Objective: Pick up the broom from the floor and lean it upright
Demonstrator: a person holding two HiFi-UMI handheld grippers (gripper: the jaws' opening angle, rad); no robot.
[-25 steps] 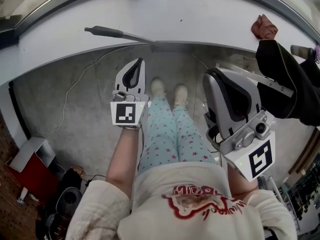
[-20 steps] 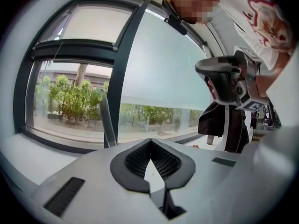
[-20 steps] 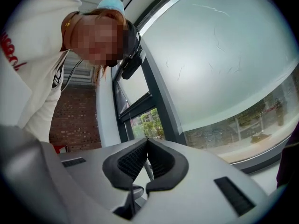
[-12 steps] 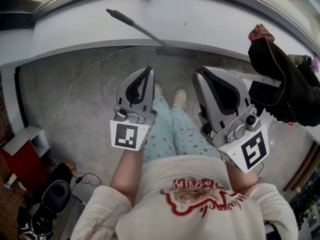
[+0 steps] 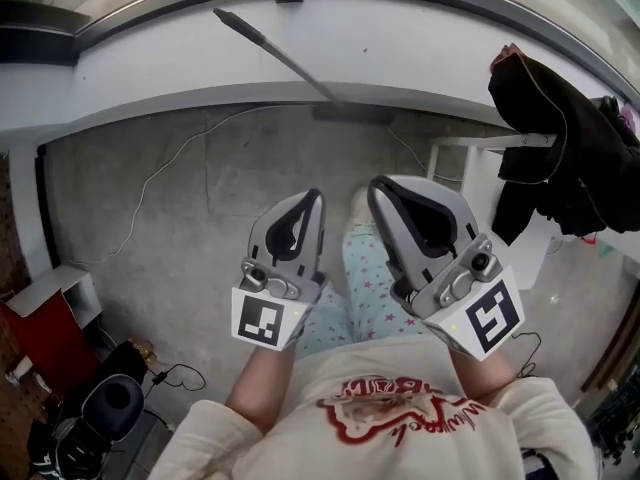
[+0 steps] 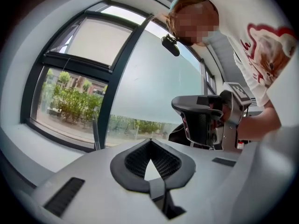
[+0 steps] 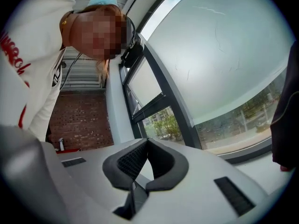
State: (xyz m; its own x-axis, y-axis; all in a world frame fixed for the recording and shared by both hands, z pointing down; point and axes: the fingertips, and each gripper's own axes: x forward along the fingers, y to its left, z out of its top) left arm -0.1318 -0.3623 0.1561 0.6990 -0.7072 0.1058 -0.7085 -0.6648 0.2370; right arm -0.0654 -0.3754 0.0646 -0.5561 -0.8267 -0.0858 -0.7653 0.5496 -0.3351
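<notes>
The broom [image 5: 280, 60] leans on the low white wall under the window, its grey handle slanting up to the left and its head [image 5: 352, 115] on the concrete floor. Neither gripper touches it. My left gripper [image 5: 315, 198] is held up near the person's chest, well short of the wall, shut and empty. The right gripper [image 5: 376, 184] sits close beside it, also shut with nothing in it. In the left gripper view the left gripper's [image 6: 149, 142] jaw tips meet and the right gripper [image 6: 202, 121] shows alongside. The right gripper view shows the right gripper [image 7: 147, 141] with its tips together in front of the window.
A black jacket [image 5: 560, 158] hangs over a white rack [image 5: 480, 143] at the right. A thin cable [image 5: 160, 168] trails over the floor at the left. A red box [image 5: 50, 338] and dark gear [image 5: 105, 408] lie at the lower left. The person's star-patterned trousers [image 5: 368, 268] are below the grippers.
Both grippers have drawn back from the wall toward the person's chest and come closer together. The broom stays against the wall, its handle looking steeper in the picture.
</notes>
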